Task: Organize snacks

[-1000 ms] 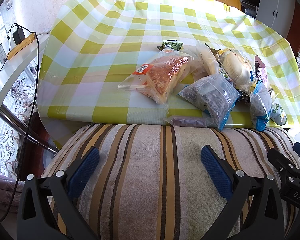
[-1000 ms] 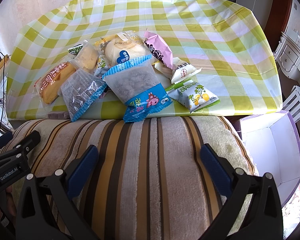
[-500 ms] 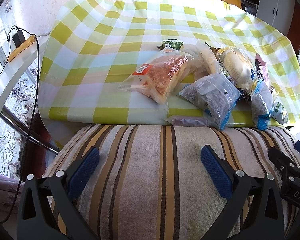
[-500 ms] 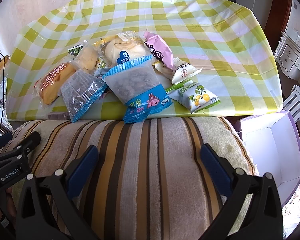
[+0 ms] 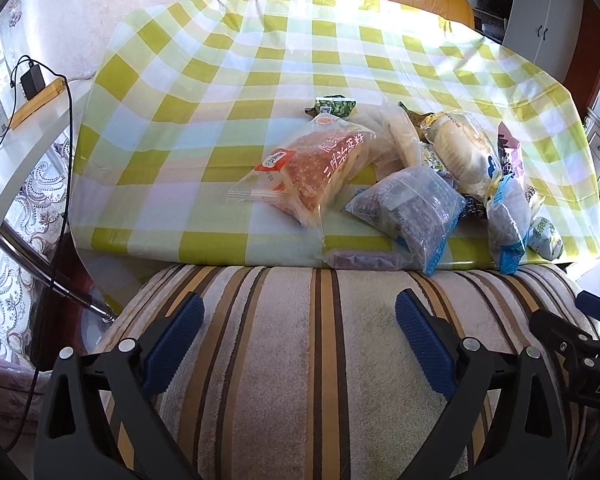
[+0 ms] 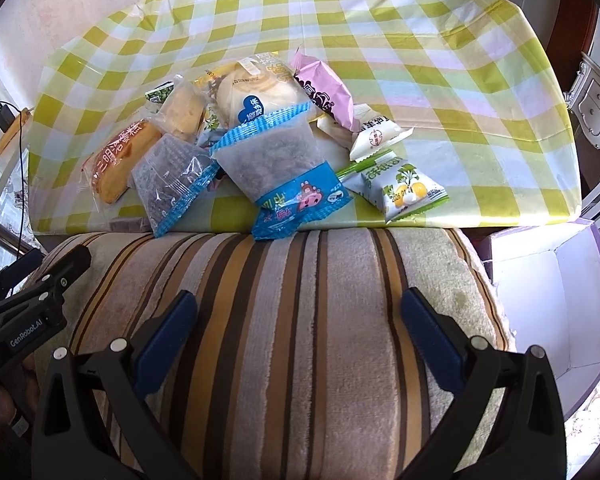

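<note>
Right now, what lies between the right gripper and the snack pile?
Only the striped cushion lies between the right gripper and the snack pile; the right wrist view shows it.

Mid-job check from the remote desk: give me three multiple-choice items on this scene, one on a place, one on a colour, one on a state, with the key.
1. Where does the open white box stand?
A. On the tablecloth among the snacks
B. Off the table, beside the striped cushion on the picture's right
C. On top of the cushion

2. What colour is the band on the snack bag at the front of the pile, overhanging the table edge?
A. Blue
B. Red
C. Black

3. What is the state of the right gripper?
A. Shut on a snack
B. Shut on nothing
C. Open, nothing between its pads

Key: 1 B, the right wrist view shows the box below the table's corner. 2 A, its printed band is blue. 3 C, only the striped cushion shows between the spread pads.
</note>
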